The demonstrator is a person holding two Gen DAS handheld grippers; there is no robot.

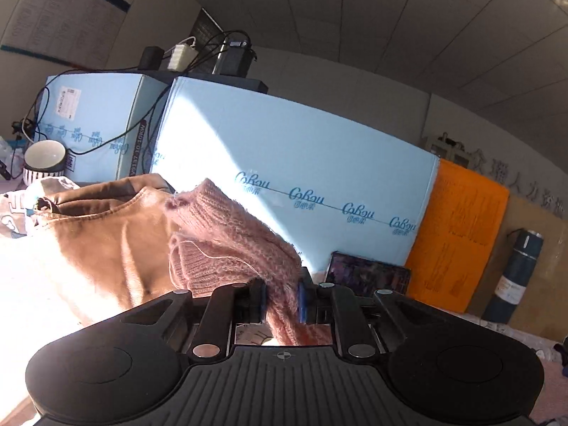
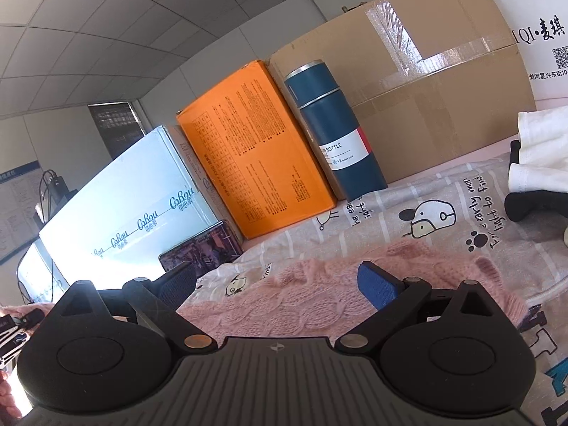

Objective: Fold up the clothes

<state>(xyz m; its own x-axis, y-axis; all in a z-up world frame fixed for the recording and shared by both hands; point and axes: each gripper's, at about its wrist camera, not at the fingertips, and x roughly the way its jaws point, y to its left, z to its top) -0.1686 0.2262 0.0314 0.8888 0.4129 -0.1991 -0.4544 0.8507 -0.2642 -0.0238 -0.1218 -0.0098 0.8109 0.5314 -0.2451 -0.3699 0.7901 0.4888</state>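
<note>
A fold is in hand. In the left wrist view, a brown garment [image 1: 103, 234] is seen lying to the left on the cartoon-print sheet [image 2: 443, 213]. Just beside it, an edge of the pink knitted sweater [image 1: 227, 241] is raised off the sheet and is clenched between the blue pads of the left hand-held gripper [image 1: 282, 300]. Further right, in the right wrist view, the rest of the sweater is spread flat on the sheet, and the right hand-held gripper [image 2: 277, 284] is held released above it, with nothing between its 2 fingers.

The next move is judged to call for the lifted edge to be carried across the flat body of the sweater and laid down squarely; the free gripper could be used to pin or take a second edge.

Behind the sheet, a pale blue box [image 1: 301, 163], an orange box [image 2: 255, 149], a blue bottle [image 2: 337, 131] and a cardboard box [image 2: 426, 81] are lined up. The brown garment, so close by, may be caught in the fold.
</note>
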